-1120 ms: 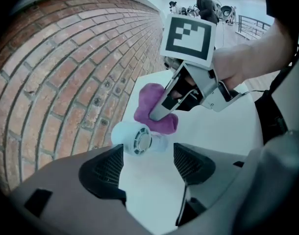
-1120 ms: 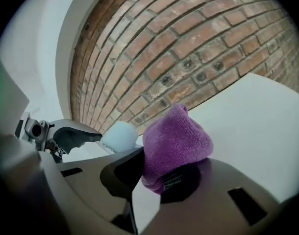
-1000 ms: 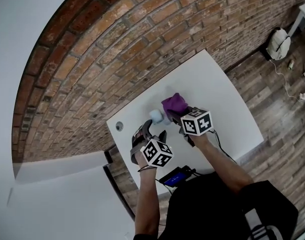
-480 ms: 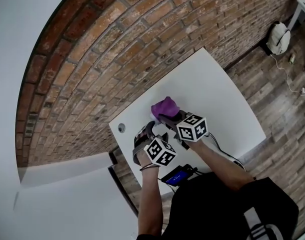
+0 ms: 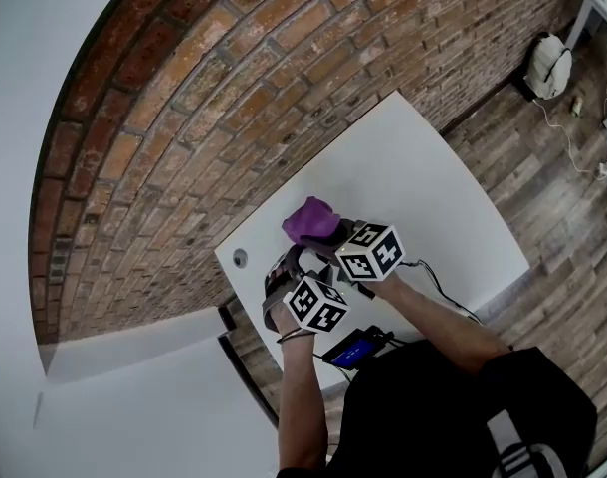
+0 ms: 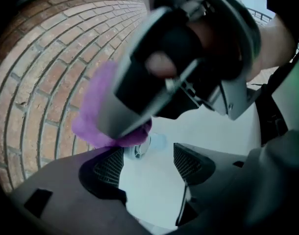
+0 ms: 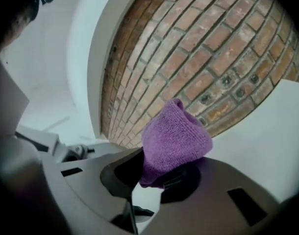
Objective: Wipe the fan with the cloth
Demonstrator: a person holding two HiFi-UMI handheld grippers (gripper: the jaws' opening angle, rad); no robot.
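The purple cloth [image 5: 311,220] is bunched in my right gripper [image 5: 325,235], which is shut on it; in the right gripper view the cloth [image 7: 175,139] bulges out between the jaws of that gripper [image 7: 157,177]. The cloth covers the small light-blue fan in the head view. In the left gripper view a bit of the fan [image 6: 150,144] shows under the cloth [image 6: 98,112], just past my left gripper [image 6: 148,163]. That gripper's jaws stand open with bare table between them. The right gripper body [image 6: 179,67] hangs close above.
The white table [image 5: 423,187] stands against a brick wall [image 5: 234,98]. A round cable hole [image 5: 240,258] lies left of the grippers. A blue-lit device [image 5: 351,350] with cables hangs at the near table edge. Wooden floor [image 5: 552,217] lies to the right.
My right gripper has carried the cloth left and toward the wall, over the fan, which no longer shows in the head view. The left gripper has hardly moved.
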